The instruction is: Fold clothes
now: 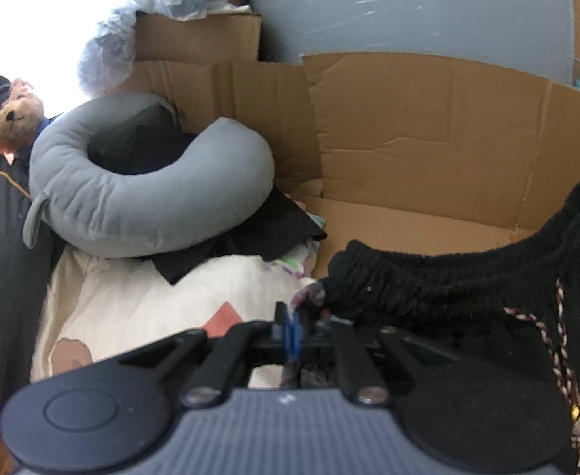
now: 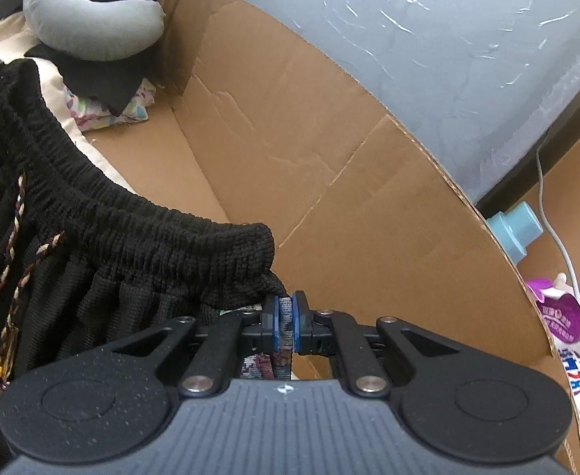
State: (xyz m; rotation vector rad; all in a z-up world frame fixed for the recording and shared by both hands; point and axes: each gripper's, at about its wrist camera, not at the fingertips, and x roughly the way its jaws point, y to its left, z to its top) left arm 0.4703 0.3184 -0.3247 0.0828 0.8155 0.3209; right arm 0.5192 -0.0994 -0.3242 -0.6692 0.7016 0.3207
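A black garment (image 1: 468, 289) with a gathered elastic waistband and a braided drawstring (image 1: 559, 340) hangs stretched between both grippers. In the left wrist view my left gripper (image 1: 292, 326) is shut on the waistband's left end, where patterned fabric shows between the blue pads. Seen from the right wrist, the same garment (image 2: 104, 245) runs off to the left, and my right gripper (image 2: 286, 318) is shut on the waistband's right corner, with patterned cloth pinched between its pads. The lower part of the garment is hidden below both grippers.
A grey U-shaped pillow (image 1: 143, 194) lies on dark clothes over a cream sheet (image 1: 139, 297). Cardboard panels (image 2: 329, 166) line the back and floor. A teddy bear (image 1: 13, 118) sits far left. A blue bottle cap (image 2: 515, 233) and a white cable (image 2: 555, 217) are at the right.
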